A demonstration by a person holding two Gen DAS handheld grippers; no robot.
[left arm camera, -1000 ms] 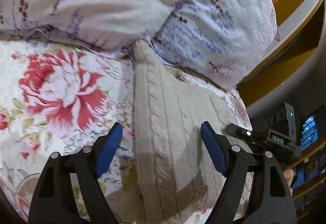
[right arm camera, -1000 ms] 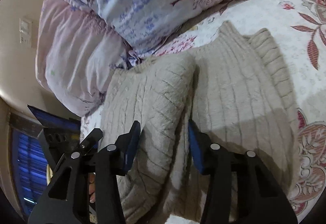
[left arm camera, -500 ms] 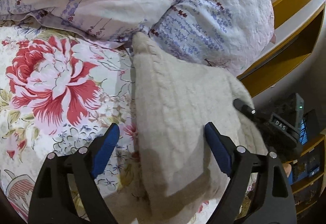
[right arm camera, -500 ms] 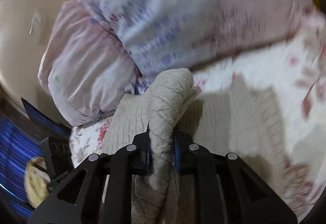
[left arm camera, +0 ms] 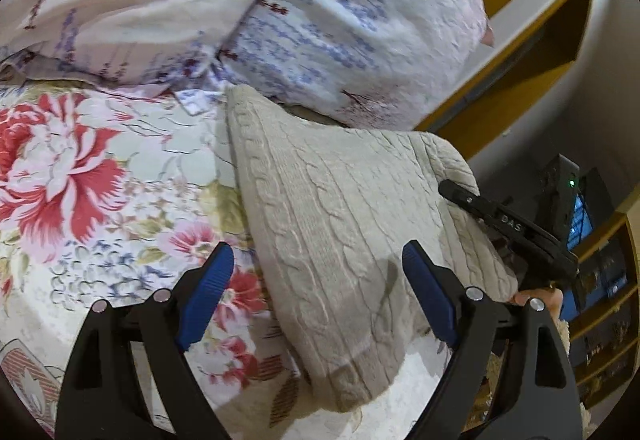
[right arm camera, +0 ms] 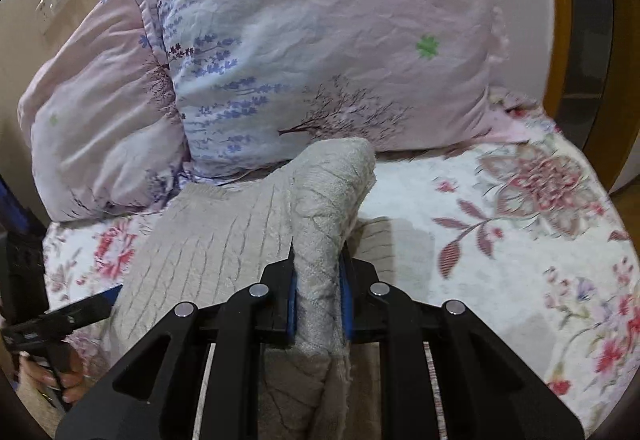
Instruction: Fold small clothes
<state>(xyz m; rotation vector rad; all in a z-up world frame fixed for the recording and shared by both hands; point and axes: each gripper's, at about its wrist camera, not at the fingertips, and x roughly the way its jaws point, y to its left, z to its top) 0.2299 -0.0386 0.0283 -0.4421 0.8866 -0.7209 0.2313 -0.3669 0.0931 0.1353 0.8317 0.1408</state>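
The right gripper (right arm camera: 318,300) pinches a raised fold of a beige cable-knit sweater (right arm camera: 224,240), its blue pads closed tight on the bunched wool, which stands up in a hump above the fingertips. The left gripper (left arm camera: 318,296) hangs with its jaws spread wide, blue pads (left arm camera: 206,294) apart on either side of the knit and gripping nothing; the sweater (left arm camera: 340,232) lies partly beneath and between them. The garment rests on a bedspread (left arm camera: 100,200) printed with large red and pink flowers, its far edge reaching to the foot of the pillows. Two pillows (right arm camera: 320,40) in pale pink and lavender-sprig cases are stacked against the head of the bed, the nearer one touching or just behind the lifted fold. In the left wrist view the right tool's black arm (left arm camera: 504,224) lies across the sweater's right edge, with a wooden shelf unit (left arm camera: 540,52) and a glowing blue screen (left arm camera: 582,220) beyond. In the right wrist view a hand (right arm camera: 52,372) grips the left tool's handle at lower left, and a wall switch plate (right arm camera: 56,0) shows on the cream wall.
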